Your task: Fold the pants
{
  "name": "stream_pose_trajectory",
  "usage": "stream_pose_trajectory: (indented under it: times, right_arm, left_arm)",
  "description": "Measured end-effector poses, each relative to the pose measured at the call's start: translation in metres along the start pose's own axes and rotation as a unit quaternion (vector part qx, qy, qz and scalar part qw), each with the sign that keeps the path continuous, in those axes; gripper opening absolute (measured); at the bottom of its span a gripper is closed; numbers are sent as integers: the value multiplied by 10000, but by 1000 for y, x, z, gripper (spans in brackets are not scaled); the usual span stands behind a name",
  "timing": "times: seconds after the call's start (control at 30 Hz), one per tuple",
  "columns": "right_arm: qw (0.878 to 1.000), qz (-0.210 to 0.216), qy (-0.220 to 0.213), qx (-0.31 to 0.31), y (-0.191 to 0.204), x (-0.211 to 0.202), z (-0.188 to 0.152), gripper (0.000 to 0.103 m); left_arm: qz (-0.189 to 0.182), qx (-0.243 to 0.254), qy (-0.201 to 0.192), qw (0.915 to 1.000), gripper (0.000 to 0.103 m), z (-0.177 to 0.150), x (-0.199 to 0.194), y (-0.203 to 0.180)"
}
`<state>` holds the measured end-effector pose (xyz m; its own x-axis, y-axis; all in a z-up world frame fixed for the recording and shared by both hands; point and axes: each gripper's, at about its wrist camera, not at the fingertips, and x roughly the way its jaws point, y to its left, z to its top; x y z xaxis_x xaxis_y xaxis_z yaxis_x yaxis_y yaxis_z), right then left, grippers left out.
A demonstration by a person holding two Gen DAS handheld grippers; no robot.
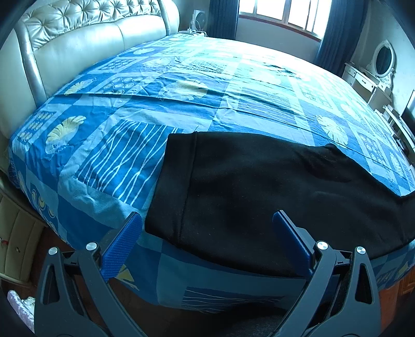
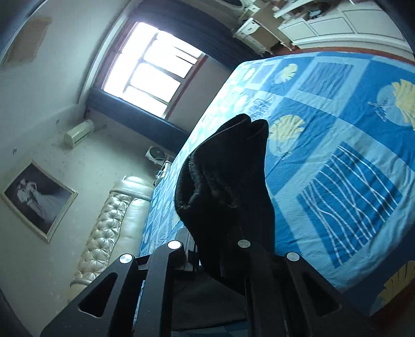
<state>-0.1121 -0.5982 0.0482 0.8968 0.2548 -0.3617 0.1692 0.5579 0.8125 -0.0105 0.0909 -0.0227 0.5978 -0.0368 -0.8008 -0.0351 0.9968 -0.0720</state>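
The black pants (image 1: 246,186) lie flat near the front edge of the bed, waistband end to the left, the rest running off to the right. My left gripper (image 1: 207,228) is open, its blue pads either side of the pants' near edge, holding nothing. In the right wrist view, my right gripper (image 2: 220,233) is shut on a bunched end of the black pants (image 2: 225,176) and holds it lifted above the bed, with the view tilted sideways. The cloth hides its fingertips.
The bed carries a blue patterned sheet (image 1: 155,109) with shell prints. A cream tufted headboard (image 1: 64,39) stands at the left. A window (image 1: 282,13) and a white dresser with oval mirror (image 1: 373,72) are at the far side.
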Motion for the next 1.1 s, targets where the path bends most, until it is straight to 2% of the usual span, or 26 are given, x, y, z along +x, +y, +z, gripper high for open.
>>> stream_pose_trajectory:
  times: [0.27,0.57,0.73,0.83,0.93,1.1]
  right_arm:
    - [9953,242,530,-776,90,65,-50,11]
    - [9817,-50,1342,-1349,125,147,-120,11]
    - [9650,-506,1737,-1896,129,188,-167,11]
    - [9495,-824,1949,-2316,131,207,-197,11]
    - [9378,-945,2182,-2528,130,220,-224,11]
    - [9112,-1303,2362,-3114,130,236,-261,11]
  left_arm:
    - [-10,182,34,9998,100,-4,5,-14]
    - [-161,195,50,9997,100,-4,5,-18]
    - [-173,226,52,9996,100,-5,6,-21]
    - [-178,229,46,9996,100,-5,6,-21]
    - [-168,223,54,9996,100,-5,7,-22]
    - [-189,233,64,9995,100,-5,7,-22]
